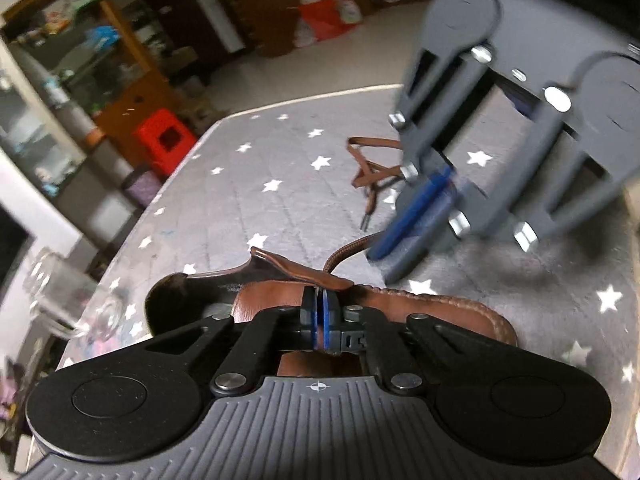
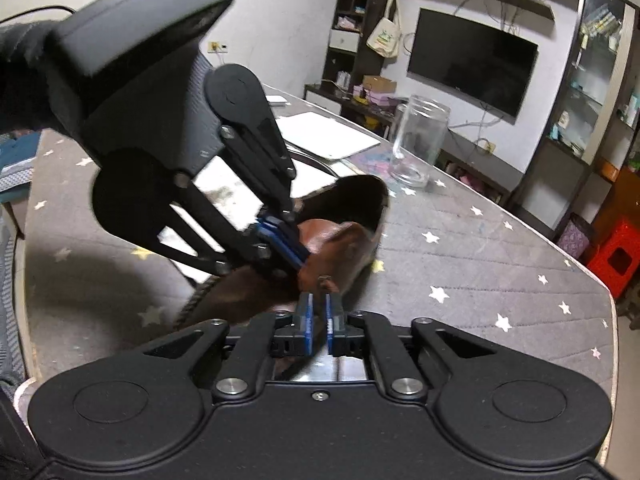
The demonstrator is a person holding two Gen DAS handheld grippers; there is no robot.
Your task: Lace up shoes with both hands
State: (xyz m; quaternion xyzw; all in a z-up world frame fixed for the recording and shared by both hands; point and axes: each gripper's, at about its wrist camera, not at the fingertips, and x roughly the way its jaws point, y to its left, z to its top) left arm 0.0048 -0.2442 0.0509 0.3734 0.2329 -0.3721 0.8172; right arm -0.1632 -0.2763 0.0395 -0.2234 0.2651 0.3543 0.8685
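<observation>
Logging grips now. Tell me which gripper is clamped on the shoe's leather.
The left gripper: its blue pads are shut on a leather flap of the brown shoe. The right gripper sits at the braided lace, not on leather.

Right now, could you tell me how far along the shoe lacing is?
Early stage. No lacing shows on the brown leather shoe. The left gripper is clamped on the shoe's tongue flap. The right gripper pinches the brown lace's tip. Most of that lace lies loose on the grey star-patterned cloth, unthreaded.
</observation>
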